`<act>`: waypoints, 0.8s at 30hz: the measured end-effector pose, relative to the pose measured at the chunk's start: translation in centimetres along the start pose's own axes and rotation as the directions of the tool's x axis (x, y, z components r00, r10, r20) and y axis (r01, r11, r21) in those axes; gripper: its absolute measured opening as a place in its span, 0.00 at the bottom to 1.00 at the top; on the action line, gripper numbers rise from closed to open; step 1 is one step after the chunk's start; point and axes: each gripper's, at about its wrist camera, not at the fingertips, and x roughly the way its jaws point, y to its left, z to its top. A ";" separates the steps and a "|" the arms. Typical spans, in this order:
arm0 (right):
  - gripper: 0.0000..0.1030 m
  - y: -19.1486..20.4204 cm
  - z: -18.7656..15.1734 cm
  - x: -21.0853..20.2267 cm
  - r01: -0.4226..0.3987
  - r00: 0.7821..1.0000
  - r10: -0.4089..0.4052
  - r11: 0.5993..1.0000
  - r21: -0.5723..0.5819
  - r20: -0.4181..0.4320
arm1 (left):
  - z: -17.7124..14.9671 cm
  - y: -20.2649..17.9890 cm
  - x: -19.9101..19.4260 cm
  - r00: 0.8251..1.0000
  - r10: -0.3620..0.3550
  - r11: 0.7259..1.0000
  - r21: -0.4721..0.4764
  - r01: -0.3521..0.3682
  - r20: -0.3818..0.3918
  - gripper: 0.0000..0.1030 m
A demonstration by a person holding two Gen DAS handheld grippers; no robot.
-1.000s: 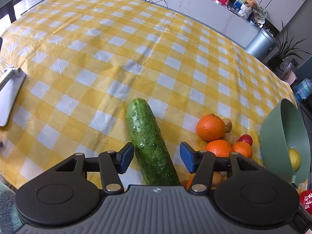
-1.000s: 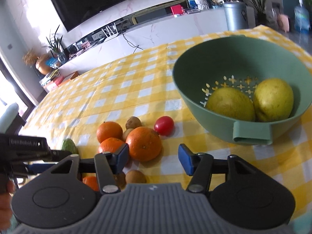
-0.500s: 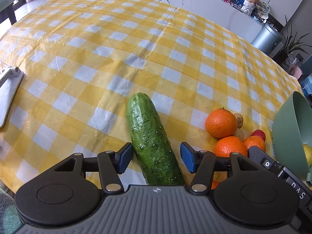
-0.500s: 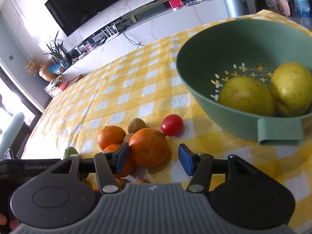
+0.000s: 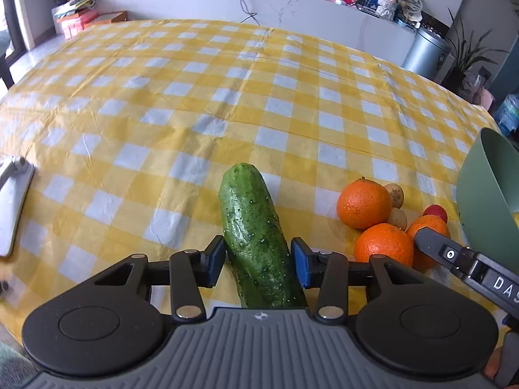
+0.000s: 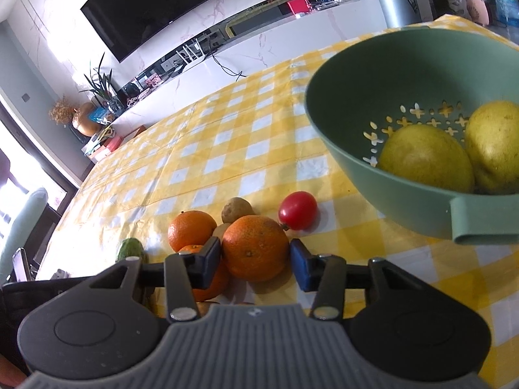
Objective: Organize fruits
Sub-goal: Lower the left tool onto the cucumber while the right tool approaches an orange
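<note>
A green cucumber point(image 5: 253, 236) lies on the yellow checked tablecloth between the pads of my left gripper point(image 5: 258, 262); the jaws have closed in close on both sides of it, with small gaps showing. My right gripper point(image 6: 256, 262) straddles an orange point(image 6: 256, 246) with its jaws close on both sides. More oranges point(image 6: 191, 233), small brown fruits point(image 6: 236, 209) and a red tomato point(image 6: 297, 210) lie beside it. A green colander bowl point(image 6: 353, 74) at right holds two yellow fruits point(image 6: 425, 157). The orange cluster point(image 5: 363, 202) and bowl point(image 5: 483, 194) also show in the left wrist view.
A white flat object point(image 5: 13, 207) lies at the table's left edge. A white counter with a grey bin point(image 5: 425, 52), plants and a TV point(image 6: 159, 3) stand beyond the table. The right gripper's body point(image 5: 470, 269) sits close to my left gripper.
Both grippers have moved forward and their jaws have narrowed: the left around the cucumber, the right around the front orange.
</note>
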 end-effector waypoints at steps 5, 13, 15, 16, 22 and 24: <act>0.43 -0.3 0.0 -0.1 0.000 1.000 0.000 1.000 0.013 -0.001 | 0.1 -0.4 0.2 1.000 0.018 0.999 0.043 -0.018 -0.001 0.49; 0.45 -0.5 0.1 0.2 -0.016 1.000 0.016 0.999 0.030 -0.013 | 0.0 0.0 0.6 0.999 0.028 1.000 0.014 -0.028 -0.021 0.55; 0.45 -0.6 0.1 0.2 -0.018 1.000 0.019 0.999 0.033 -0.015 | -0.1 -0.1 0.6 1.000 0.026 1.000 0.014 -0.025 -0.018 0.53; 0.45 -0.6 0.1 0.3 -0.021 1.000 0.021 0.999 0.035 -0.018 | -0.2 -0.1 0.6 1.000 0.020 1.000 0.013 -0.020 -0.015 0.50; 0.43 -0.5 0.1 0.3 -0.022 0.999 0.022 0.999 0.028 -0.023 | -0.2 0.0 0.5 1.000 0.015 1.000 -0.013 -0.016 -0.010 0.48; 0.43 -0.4 0.1 0.3 -0.022 0.999 0.023 0.999 0.023 -0.023 | -0.1 -0.1 0.4 1.000 0.022 1.000 -0.012 -0.022 -0.008 0.47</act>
